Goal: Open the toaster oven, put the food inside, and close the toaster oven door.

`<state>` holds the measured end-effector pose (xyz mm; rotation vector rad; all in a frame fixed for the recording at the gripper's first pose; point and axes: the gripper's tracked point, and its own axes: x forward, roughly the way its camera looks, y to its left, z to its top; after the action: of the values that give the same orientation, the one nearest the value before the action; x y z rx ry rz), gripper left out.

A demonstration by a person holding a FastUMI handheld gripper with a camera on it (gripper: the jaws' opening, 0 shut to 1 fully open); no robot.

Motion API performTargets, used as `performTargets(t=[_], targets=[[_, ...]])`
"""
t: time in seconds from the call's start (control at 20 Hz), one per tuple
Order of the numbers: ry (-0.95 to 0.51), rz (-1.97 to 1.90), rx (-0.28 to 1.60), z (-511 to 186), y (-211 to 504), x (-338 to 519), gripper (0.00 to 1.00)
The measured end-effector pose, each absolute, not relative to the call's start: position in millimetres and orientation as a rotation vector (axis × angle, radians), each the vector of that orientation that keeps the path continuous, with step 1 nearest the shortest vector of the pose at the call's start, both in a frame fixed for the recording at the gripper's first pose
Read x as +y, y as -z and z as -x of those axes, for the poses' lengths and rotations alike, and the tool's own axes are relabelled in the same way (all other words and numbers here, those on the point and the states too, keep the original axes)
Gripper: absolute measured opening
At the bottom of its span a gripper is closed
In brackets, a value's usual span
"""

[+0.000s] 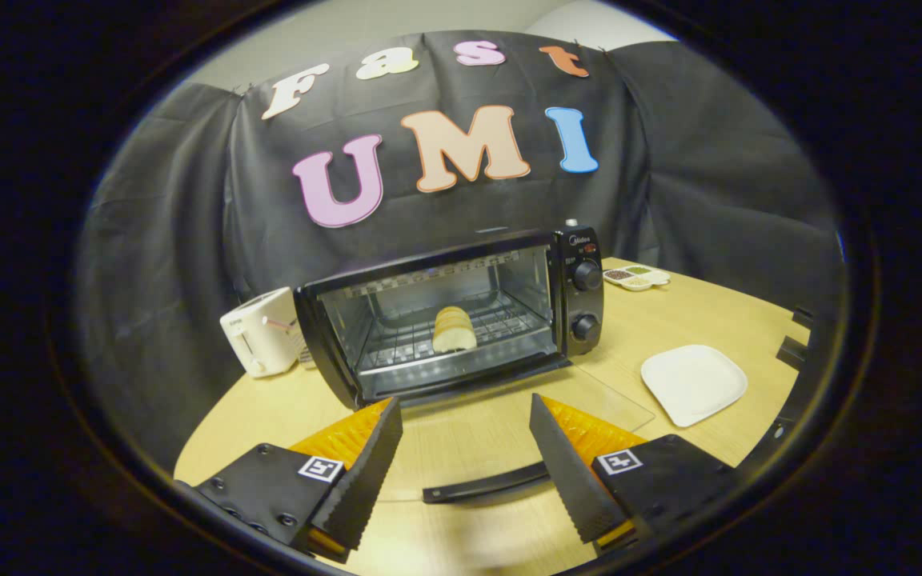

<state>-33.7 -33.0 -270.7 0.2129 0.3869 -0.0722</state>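
Observation:
A black toaster oven stands on the round wooden table, beyond my fingers. Its glass door lies folded down flat toward me, and the door's black handle sits low between my two fingers. A piece of bread rests on the wire rack inside the oven. My gripper is open, with nothing between the fingers, held above the lowered door.
A white square plate lies to the right of the oven door. A white toaster stands left of the oven. A small divided dish sits behind the oven on the right.

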Motion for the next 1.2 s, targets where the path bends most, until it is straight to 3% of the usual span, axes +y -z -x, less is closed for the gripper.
performTargets(t=[0.65, 1.2], targets=[[0.122, -0.120, 0.556, 85.7, 331.2, -63.1, 0.99], [0.036, -0.078, 0.573, 79.1, 340.1, -54.1, 0.98]])
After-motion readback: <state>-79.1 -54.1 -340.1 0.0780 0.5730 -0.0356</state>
